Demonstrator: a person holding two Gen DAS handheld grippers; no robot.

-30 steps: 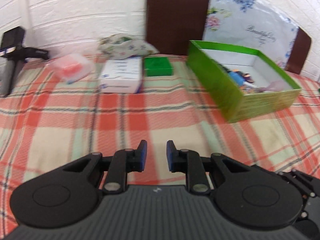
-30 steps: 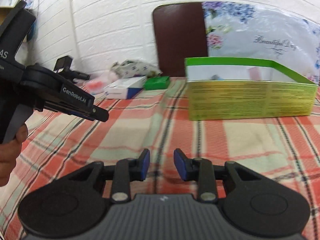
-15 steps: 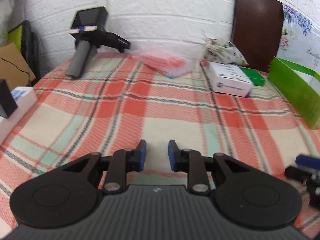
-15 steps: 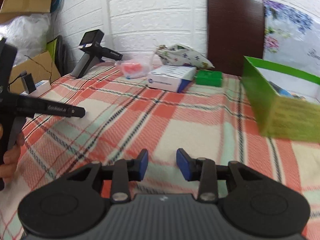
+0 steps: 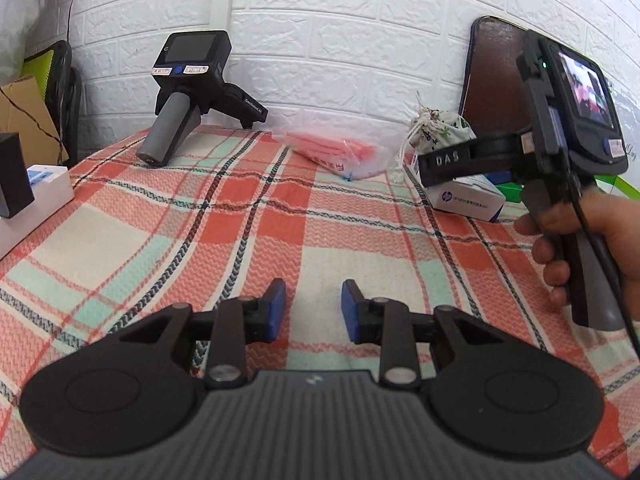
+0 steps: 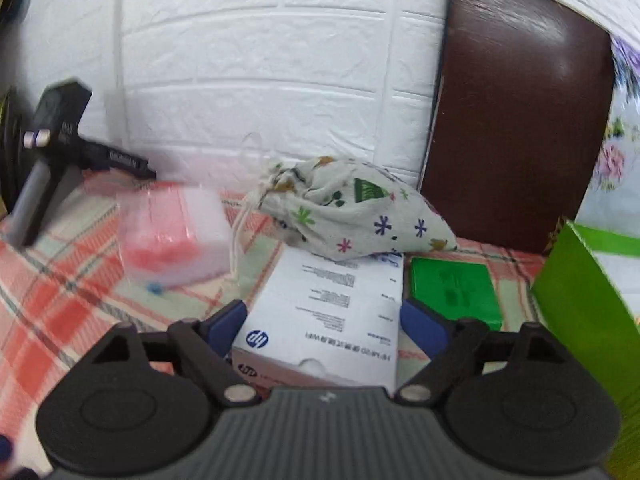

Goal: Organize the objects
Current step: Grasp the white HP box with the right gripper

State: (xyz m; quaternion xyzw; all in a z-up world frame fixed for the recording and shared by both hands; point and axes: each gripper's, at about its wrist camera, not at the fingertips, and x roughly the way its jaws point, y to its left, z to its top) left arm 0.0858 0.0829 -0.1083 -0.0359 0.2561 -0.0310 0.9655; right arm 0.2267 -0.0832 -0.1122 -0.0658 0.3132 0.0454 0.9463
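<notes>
My right gripper [image 6: 322,320] is open wide, its blue fingertips on either side of a white HP box [image 6: 332,312] lying on the plaid cloth; whether the pads touch it I cannot tell. The box also shows in the left wrist view [image 5: 470,200], partly behind the right gripper's body [image 5: 560,152]. A floral cloth pouch [image 6: 352,208] rests against the box's far end. A small green box [image 6: 454,288] lies to its right, then the green carton [image 6: 580,320]. A clear bag of pink items [image 6: 172,236] lies left. My left gripper [image 5: 313,308] is open and empty above bare cloth.
A spare black gripper device [image 5: 188,92] stands at the back left by the white brick wall. A white box with a black block [image 5: 24,196] lies at the left table edge. A brown chair back [image 6: 516,112] stands behind the table.
My right gripper has moved forward to the white HP box and opened wide around it. My left gripper has swung left, away from the green carton, and opened a little more.
</notes>
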